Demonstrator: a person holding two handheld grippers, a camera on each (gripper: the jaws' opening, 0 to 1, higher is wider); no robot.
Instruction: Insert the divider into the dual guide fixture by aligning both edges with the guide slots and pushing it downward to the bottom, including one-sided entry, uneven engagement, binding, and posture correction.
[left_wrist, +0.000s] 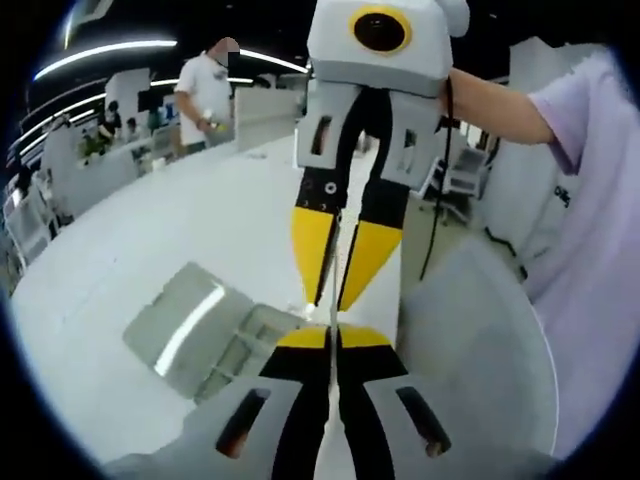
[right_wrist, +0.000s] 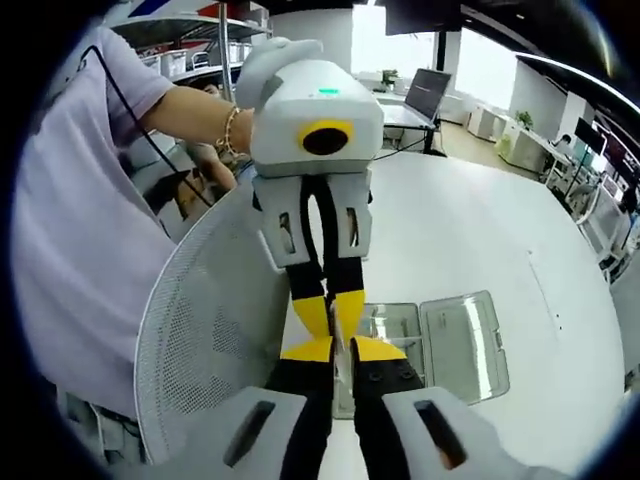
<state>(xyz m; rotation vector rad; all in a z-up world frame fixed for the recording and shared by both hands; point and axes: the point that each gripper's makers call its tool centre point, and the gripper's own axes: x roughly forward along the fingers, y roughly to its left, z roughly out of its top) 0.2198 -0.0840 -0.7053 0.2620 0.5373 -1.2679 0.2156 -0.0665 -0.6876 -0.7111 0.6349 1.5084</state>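
Both grippers meet at frame centre: our left gripper (left_wrist: 333, 338) and right gripper (left_wrist: 335, 300) each have their jaws clamped on the thin divider (left_wrist: 333, 318) edge-on between them. We see the clear fixture (right_wrist: 440, 345) lying on the white table (right_wrist: 500, 240) just below and right of the yellow tips.

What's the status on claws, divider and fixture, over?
Both shut on divider, edge-on: left claw, right claw, tip to tip. Divider off the clear fixture, not yet in slots. Nothing seen blocking.
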